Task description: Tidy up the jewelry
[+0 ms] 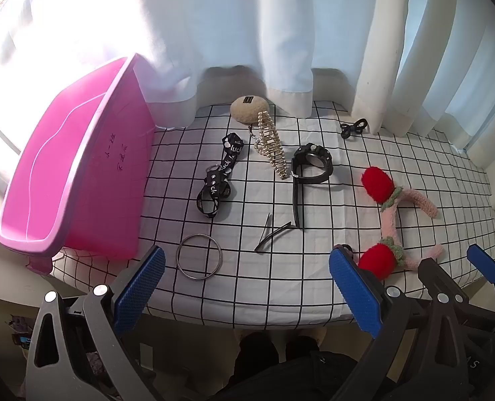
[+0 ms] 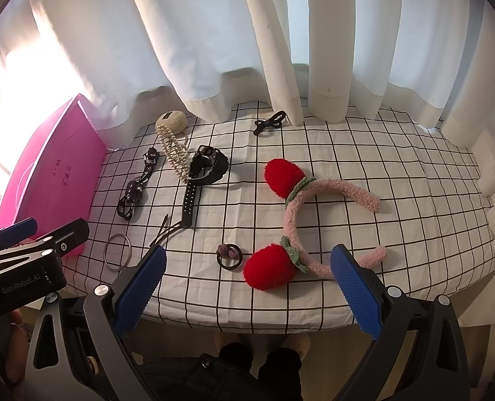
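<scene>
On the checked cloth [image 1: 281,284] lie a silver bangle [image 1: 177,257], black hairpins [image 1: 272,234], a black watch [image 1: 311,163], a pearl hair clip [image 1: 272,147], a black lanyard [image 1: 219,177] and a pink strawberry headband [image 2: 294,214]. A dark hair tie [image 2: 229,254] rests left of the nearer strawberry. My left gripper [image 1: 247,260] hovers open over the cloth's front edge, the bangle just beyond its left finger. My right gripper [image 2: 249,260] is also open and empty, its fingers flanking the hair tie and the nearer strawberry. A tilted pink bin [image 1: 80,167] stands at the left.
A beige puff [image 1: 249,109] and a black bow tie [image 1: 353,128] lie at the back by the white curtains [image 1: 281,33]. The cloth's front edge drops off just under both grippers. A person's feet [image 2: 261,344] show below the table.
</scene>
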Demonstrator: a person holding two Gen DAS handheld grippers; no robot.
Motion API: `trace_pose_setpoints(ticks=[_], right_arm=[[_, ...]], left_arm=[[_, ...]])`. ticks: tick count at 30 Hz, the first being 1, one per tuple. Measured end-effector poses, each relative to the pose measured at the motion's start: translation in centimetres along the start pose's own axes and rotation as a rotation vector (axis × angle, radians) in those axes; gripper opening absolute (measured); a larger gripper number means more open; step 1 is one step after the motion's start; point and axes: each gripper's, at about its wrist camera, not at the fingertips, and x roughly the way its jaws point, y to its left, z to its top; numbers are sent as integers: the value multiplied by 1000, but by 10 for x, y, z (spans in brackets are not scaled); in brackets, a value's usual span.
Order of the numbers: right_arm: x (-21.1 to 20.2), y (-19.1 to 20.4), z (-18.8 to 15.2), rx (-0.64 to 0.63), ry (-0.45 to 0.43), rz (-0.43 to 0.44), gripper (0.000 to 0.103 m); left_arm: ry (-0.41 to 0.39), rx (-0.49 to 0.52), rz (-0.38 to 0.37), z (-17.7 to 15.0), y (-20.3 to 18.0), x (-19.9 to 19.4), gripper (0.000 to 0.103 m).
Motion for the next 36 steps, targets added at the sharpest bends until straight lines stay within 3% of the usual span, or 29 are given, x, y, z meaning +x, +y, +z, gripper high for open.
trace_pose_setpoints(ticks=[10, 16, 21, 31, 36], right_arm=[[1, -1, -4, 18, 7, -1, 94], [15, -21, -22, 88, 24, -30, 94], [33, -36, -48, 133, 54, -69, 94], [66, -39, -56, 89, -5, -87, 94], [88, -46, -47, 54, -12, -68, 94]], left_arm=[[22, 5, -13, -6, 7, 6, 97], [58, 10, 45, -17, 24, 40, 97], [100, -29, 18, -35, 53, 72, 97], [33, -31, 13, -57, 78, 111, 97], [46, -133, 5, -63, 87, 131, 97]])
